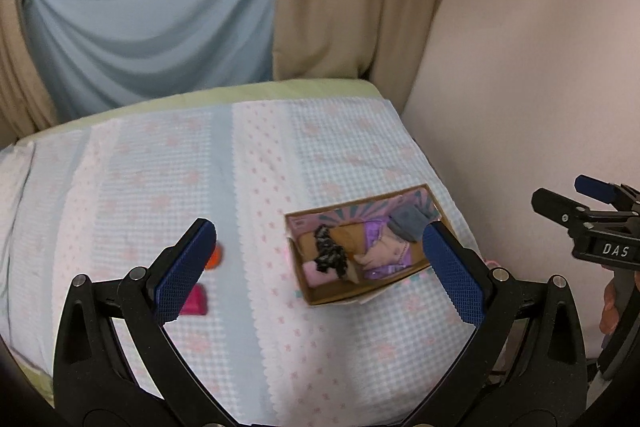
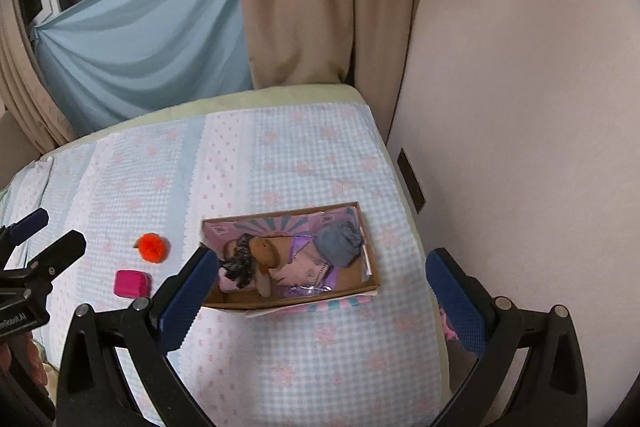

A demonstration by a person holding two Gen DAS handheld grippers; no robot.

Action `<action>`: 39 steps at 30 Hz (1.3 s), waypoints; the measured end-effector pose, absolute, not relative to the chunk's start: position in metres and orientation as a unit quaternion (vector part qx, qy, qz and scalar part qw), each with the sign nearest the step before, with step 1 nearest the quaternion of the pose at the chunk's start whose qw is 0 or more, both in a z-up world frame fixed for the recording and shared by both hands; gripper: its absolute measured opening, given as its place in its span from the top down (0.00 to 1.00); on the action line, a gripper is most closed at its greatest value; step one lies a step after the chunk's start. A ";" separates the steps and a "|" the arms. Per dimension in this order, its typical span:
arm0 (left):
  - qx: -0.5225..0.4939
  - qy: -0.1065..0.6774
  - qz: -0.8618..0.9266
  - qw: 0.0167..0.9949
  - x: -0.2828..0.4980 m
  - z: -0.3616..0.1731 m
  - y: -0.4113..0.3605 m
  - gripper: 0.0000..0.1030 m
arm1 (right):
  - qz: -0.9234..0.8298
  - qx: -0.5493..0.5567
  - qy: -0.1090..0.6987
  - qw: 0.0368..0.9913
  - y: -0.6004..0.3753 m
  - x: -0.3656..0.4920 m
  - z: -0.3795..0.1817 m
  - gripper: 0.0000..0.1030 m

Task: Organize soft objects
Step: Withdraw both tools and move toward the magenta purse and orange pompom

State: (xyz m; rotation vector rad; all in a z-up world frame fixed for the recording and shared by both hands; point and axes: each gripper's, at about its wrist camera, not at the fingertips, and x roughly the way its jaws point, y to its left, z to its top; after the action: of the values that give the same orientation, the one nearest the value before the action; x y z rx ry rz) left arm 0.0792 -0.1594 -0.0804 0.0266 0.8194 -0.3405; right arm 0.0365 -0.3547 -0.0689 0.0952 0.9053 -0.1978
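Two black grippers with blue ribbed pads, both hovering above the bed. Left gripper (image 1: 316,267): fingers spread wide, holding nothing, touching nothing. Right gripper (image 2: 320,295): likewise spread wide and empty.

Shallow cardboard box with pink-and-teal printed lining (image 2: 352,289): lies on the blue-and-white checked bedspread with pink flowers (image 2: 280,155), below and between the right gripper's fingers; holds a brown-faced rag doll with dark yarn hair (image 2: 256,257) and a rolled grey-blue cloth (image 2: 338,241).

Fuzzy orange pom-pom (image 2: 151,247) and magenta soft cube (image 2: 131,283): on the spread left of the box, apart from it, near each other.

Box sits near the bed's right edge, by the pale wall (image 2: 520,107); open bedspread beyond and left.
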 end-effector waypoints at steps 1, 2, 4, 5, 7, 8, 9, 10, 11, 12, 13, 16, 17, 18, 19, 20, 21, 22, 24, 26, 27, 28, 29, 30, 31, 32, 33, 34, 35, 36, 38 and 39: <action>0.008 0.394 -0.162 0.904 0.076 -0.078 -0.151 0.00 | -0.089 0.047 0.430 0.897 -0.347 0.034 -0.064 0.00; 0.004 0.393 -0.159 0.906 0.073 -0.077 -0.142 0.00 | -0.085 0.047 0.426 0.900 -0.342 0.033 -0.062 0.00; -0.005 0.388 -0.148 0.910 0.066 -0.073 -0.122 0.00 | -0.073 0.043 0.416 0.905 -0.327 0.032 -0.055 0.00; -0.008 0.383 -0.141 0.913 0.061 -0.071 -0.110 0.00 | -0.064 0.039 0.411 0.908 -0.318 0.032 -0.052 0.00; -0.014 0.379 -0.122 0.917 0.054 -0.069 -0.089 0.00 | -0.045 0.037 0.405 0.913 -0.300 0.034 -0.049 0.00; -0.018 0.379 -0.112 0.918 0.052 -0.070 -0.078 0.00 | -0.036 0.036 0.402 0.914 -0.293 0.035 -0.048 0.00; -0.026 0.380 -0.101 0.919 0.049 -0.071 -0.065 0.00 | -0.026 0.034 0.400 0.916 -0.284 0.037 -0.049 0.00; -0.031 0.382 -0.095 0.919 0.048 -0.072 -0.056 0.00 | -0.016 0.030 0.399 0.916 -0.273 0.040 -0.049 0.00; -0.037 0.385 -0.087 0.918 0.047 -0.073 -0.046 0.00 | -0.009 0.027 0.399 0.916 -0.266 0.042 -0.051 0.00; -0.044 0.388 -0.076 0.918 0.047 -0.075 -0.035 0.00 | 0.001 0.024 0.400 0.916 -0.257 0.046 -0.052 0.00; -0.048 0.390 -0.069 0.917 0.046 -0.077 -0.026 0.00 | 0.013 0.021 0.401 0.916 -0.247 0.051 -0.054 0.00; -0.064 0.397 -0.045 0.915 0.046 -0.084 -0.004 0.00 | 0.044 0.008 0.407 0.912 -0.221 0.065 -0.061 0.00; -0.070 0.399 -0.036 0.913 0.047 -0.087 0.003 0.00 | 0.056 0.003 0.410 0.911 -0.211 0.071 -0.064 0.00; -0.077 0.402 -0.028 0.912 0.047 -0.090 0.011 0.00 | 0.064 0.000 0.412 0.909 -0.205 0.074 -0.066 0.00; -0.085 0.405 -0.019 0.910 0.048 -0.094 0.019 0.00 | 0.076 -0.003 0.416 0.906 -0.197 0.081 -0.070 0.00; -0.092 0.407 -0.012 0.909 0.049 -0.098 0.022 0.00 | 0.087 -0.006 0.419 0.904 -0.190 0.086 -0.074 0.00; -0.100 0.411 -0.002 0.906 0.051 -0.103 0.029 0.00 | 0.097 -0.010 0.423 0.901 -0.184 0.093 -0.078 0.00; -0.105 0.414 0.005 0.904 0.053 -0.108 0.034 0.00 | 0.108 -0.018 0.427 0.897 -0.174 0.101 -0.084 0.00; -0.116 0.423 0.020 0.899 0.057 -0.120 0.043 0.00 | 0.122 -0.029 0.433 0.893 -0.162 0.113 -0.091 0.00; -0.130 0.432 0.032 0.892 0.064 -0.133 0.055 0.00 | 0.134 -0.036 0.439 0.887 -0.149 0.125 -0.098 0.00; -0.138 0.437 0.039 0.888 0.068 -0.140 0.061 0.00 | 0.140 -0.039 0.443 0.885 -0.143 0.131 -0.101 0.00; -0.147 0.442 0.045 0.884 0.072 -0.148 0.068 0.00 | 0.148 -0.044 0.448 0.881 -0.136 0.139 -0.106 0.00; -0.154 0.448 0.052 0.879 0.076 -0.155 0.072 0.00 | 0.153 -0.048 0.451 0.878 -0.130 0.144 -0.109 0.00; -0.162 0.455 0.059 0.873 0.081 -0.163 0.076 0.00 | 0.159 -0.053 0.455 0.874 -0.124 0.150 -0.113 0.00; -0.172 0.464 0.065 0.867 0.086 -0.173 0.081 0.00 | 0.166 -0.061 0.461 0.870 -0.116 0.159 -0.120 0.00; -0.181 0.472 0.070 0.860 0.091 -0.182 0.085 0.00 | 0.171 -0.065 0.465 0.866 -0.111 0.167 -0.126 0.00; -0.193 0.482 0.077 0.851 0.096 -0.194 0.089 0.01 | 0.176 -0.070 0.468 0.863 -0.106 0.173 -0.131 0.00; -0.207 0.491 0.083 0.842 0.101 -0.206 0.093 0.00 | 0.181 -0.076 0.476 0.857 -0.099 0.184 -0.142 0.00; -0.219 0.498 0.087 0.834 0.106 -0.216 0.097 0.00 | 0.185 -0.080 0.480 0.854 -0.095 0.191 -0.149 0.00; -0.232 0.507 0.093 0.825 0.110 -0.228 0.101 0.00 | 0.189 -0.083 0.485 0.850 -0.090 0.199 -0.158 0.00; -0.258 0.522 0.102 0.807 0.120 -0.253 0.106 0.01 | 0.197 -0.088 0.498 0.840 -0.081 0.217 -0.180 0.00; -0.271 0.530 0.107 0.796 0.126 -0.268 0.109 0.01 | 0.199 -0.090 0.503 0.836 -0.078 0.223 -0.189 0.00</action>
State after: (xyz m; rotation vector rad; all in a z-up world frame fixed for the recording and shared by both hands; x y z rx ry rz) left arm 0.1261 0.1090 -0.2681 -0.5824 1.1386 0.2304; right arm 0.2232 -0.0777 -0.1890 -0.1902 1.0659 0.4218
